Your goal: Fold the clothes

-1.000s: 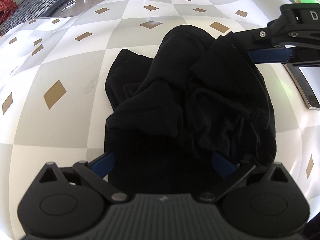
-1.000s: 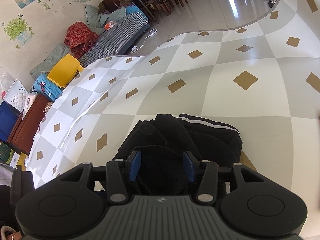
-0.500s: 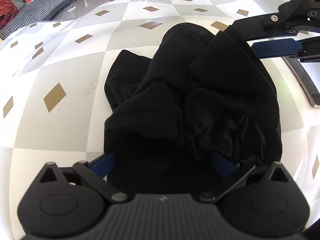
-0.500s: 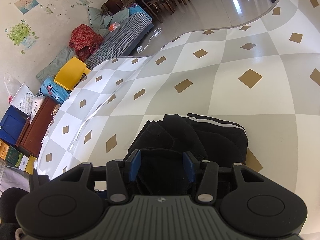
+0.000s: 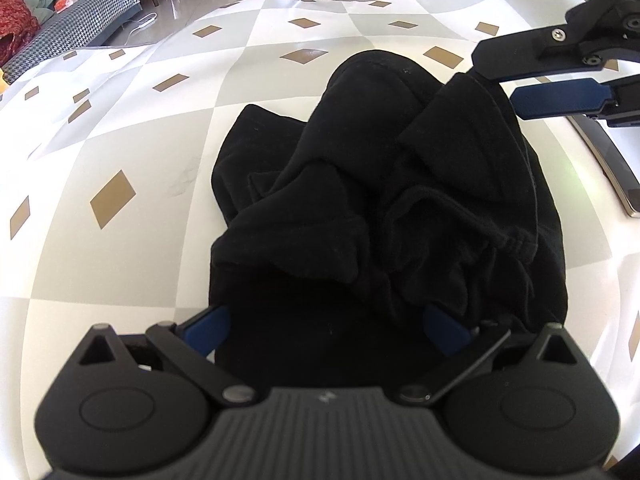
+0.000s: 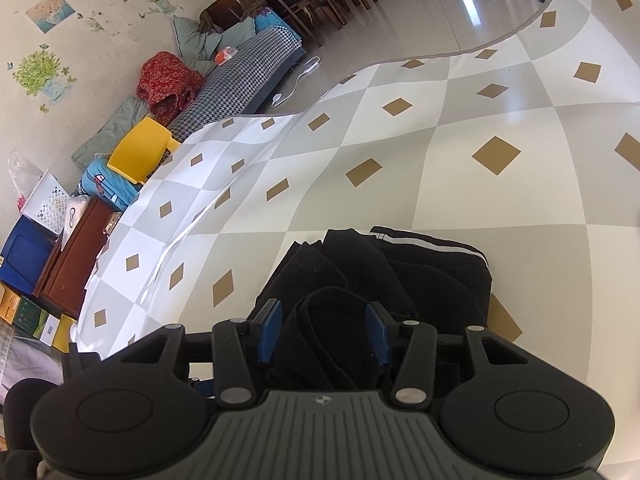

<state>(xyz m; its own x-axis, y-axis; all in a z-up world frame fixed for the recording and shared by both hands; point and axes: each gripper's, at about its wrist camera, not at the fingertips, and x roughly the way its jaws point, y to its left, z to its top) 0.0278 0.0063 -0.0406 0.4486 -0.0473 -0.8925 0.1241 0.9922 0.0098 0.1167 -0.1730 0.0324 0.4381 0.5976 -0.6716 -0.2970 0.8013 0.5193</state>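
Between the blue pads of our left tongs (image 5: 324, 328), which stand wide apart, lies the near end of a black garment (image 5: 384, 200), bunched in loose folds on the counter (image 5: 120, 260). We cannot tell whether the pads touch the cloth or only hover at its edge. The counter carries a cloth of white and grey checks with small gold diamonds.

Further along the heap a drawstring hem (image 5: 508, 240) puckers on the right side, and a rounded fold rises at the far end. Just beside that far right corner our right tongs (image 5: 520, 84) reach in from the right, their two fingers a little apart with nothing clamped between them in this view. A flat dark device (image 5: 608, 168) with a metal rim lies on the counter under them, close to the garment's right edge.

From the right wrist, a fold of the garment (image 6: 332, 332) sits between the right tongs (image 6: 324, 332), whose pads stand apart on either side of it; whether they press it we cannot tell. A white stripe (image 6: 424, 242) runs along the garment's far edge.

Beyond the counter are a yellow chair (image 6: 140, 152), a checked sofa (image 6: 240, 80) and a glossy tiled floor (image 6: 440, 8).
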